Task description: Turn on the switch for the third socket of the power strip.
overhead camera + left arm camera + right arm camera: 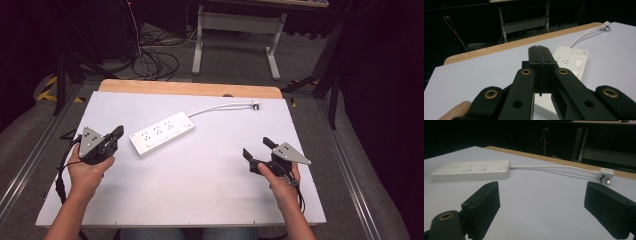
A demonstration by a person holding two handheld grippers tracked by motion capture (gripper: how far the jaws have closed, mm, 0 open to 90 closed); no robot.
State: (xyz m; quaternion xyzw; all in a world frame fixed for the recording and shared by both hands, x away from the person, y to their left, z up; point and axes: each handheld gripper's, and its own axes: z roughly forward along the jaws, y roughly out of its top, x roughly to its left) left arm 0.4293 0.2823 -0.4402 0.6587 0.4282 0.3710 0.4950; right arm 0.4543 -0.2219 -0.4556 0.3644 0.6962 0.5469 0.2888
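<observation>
A white power strip (162, 133) lies slantwise on the white table top (200, 175), left of the middle. Its white cable (220, 106) runs to a plug (255, 104) near the far edge. My left gripper (118, 132) is held just left of the strip, jaws shut with nothing between them; its own view shows the closed tips (539, 50) in front of the strip (571, 58). My right gripper (257, 147) is held at the right of the table, jaws wide open and empty. Beyond its pads (484, 205) I see the strip (471, 170) and the plug (605, 175).
A wooden strip (190, 88) edges the table's far side. Behind it stand a white metal frame (235, 35) and loose cables (155, 62) on the floor. Dark stands flank the table at left and right.
</observation>
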